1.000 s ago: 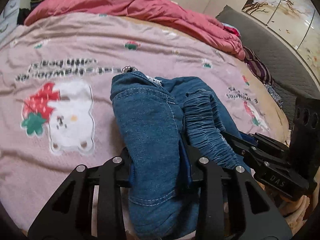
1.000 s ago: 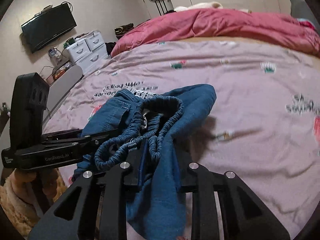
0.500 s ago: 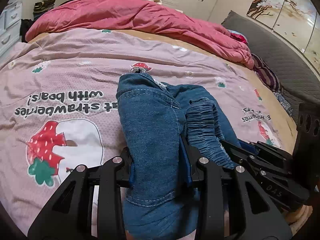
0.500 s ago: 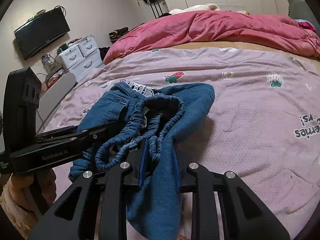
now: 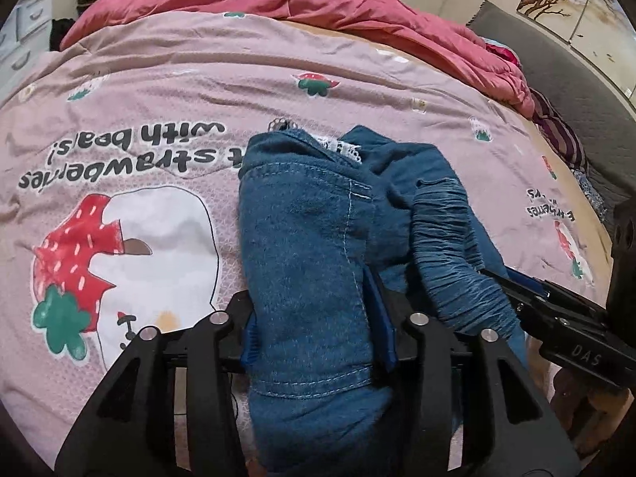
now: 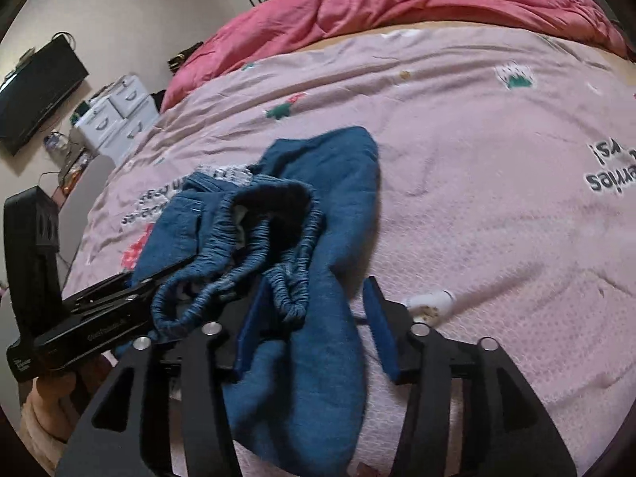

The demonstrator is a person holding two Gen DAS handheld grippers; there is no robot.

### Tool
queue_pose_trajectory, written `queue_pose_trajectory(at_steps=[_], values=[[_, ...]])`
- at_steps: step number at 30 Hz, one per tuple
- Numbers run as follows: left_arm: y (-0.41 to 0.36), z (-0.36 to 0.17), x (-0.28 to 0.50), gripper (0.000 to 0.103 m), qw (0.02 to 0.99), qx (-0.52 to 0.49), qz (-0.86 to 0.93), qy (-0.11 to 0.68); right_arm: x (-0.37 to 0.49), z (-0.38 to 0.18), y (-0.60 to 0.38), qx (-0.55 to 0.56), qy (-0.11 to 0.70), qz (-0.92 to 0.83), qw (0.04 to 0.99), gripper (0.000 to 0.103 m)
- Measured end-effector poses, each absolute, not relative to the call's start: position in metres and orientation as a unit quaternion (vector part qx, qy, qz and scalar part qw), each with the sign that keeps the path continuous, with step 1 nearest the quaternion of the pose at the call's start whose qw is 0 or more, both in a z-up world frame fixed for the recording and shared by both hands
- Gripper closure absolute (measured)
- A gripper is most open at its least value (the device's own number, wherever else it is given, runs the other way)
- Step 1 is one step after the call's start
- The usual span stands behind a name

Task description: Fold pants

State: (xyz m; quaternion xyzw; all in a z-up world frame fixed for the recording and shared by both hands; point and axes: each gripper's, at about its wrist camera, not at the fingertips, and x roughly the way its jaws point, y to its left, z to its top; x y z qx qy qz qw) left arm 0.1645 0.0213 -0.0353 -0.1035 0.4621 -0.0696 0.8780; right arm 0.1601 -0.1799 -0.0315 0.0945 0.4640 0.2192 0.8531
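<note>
The blue denim pants (image 5: pixel 318 246) lie bunched on the pink bedspread (image 5: pixel 159 91), elastic waistband (image 5: pixel 457 246) to the right. My left gripper (image 5: pixel 314 326) has opened wide, the pants fabric lying loose between its blue pads. My right gripper (image 6: pixel 314 326) is also open, pads apart, the cloth (image 6: pixel 302 357) draped between them with a gap on the right. The waistband (image 6: pixel 254 254) shows gathered in the right wrist view. Each gripper shows from the side in the other's view: the right gripper (image 5: pixel 564 318) and the left gripper (image 6: pixel 99 318).
A rumpled red quilt (image 5: pixel 318 4) lies across the far end of the bed. White drawers (image 6: pixel 119 115) and a wall TV (image 6: pixel 35 87) stand to the left of the bed. A grey headboard (image 5: pixel 576 79) and striped cloth (image 5: pixel 560 139) are at the right.
Both grippers have opened and let go of the pants, which have dropped lower onto the bedspread. Both cameras moved closer to the bed.
</note>
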Motion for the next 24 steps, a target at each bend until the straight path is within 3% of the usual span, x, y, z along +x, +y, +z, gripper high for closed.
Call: queue_pose_trajectory(at_steps=[2,6,9,19,24], values=[[0.023,-0.037,0.164,0.058,0.876,-0.109,-0.069,0.464,0.16,-0.035,-0.182,0.086,0.47,0.203,0.855,0.042],[0.028,-0.041,0.161,0.048,0.87,-0.12,-0.071,0.473,0.158,-0.038,-0.186,0.09,0.475,0.194,0.854,0.04],[0.029,-0.039,0.155,0.041,0.87,-0.121,-0.068,0.472,0.153,-0.038,-0.186,0.073,0.472,0.178,0.86,0.029],[0.042,-0.027,0.137,0.027,0.872,-0.138,-0.06,0.466,0.131,-0.031,-0.189,0.051,0.46,0.174,0.869,0.029],[0.046,-0.015,0.119,0.014,0.879,-0.141,-0.059,0.452,0.114,-0.02,-0.195,0.04,0.437,0.169,0.883,0.026]])
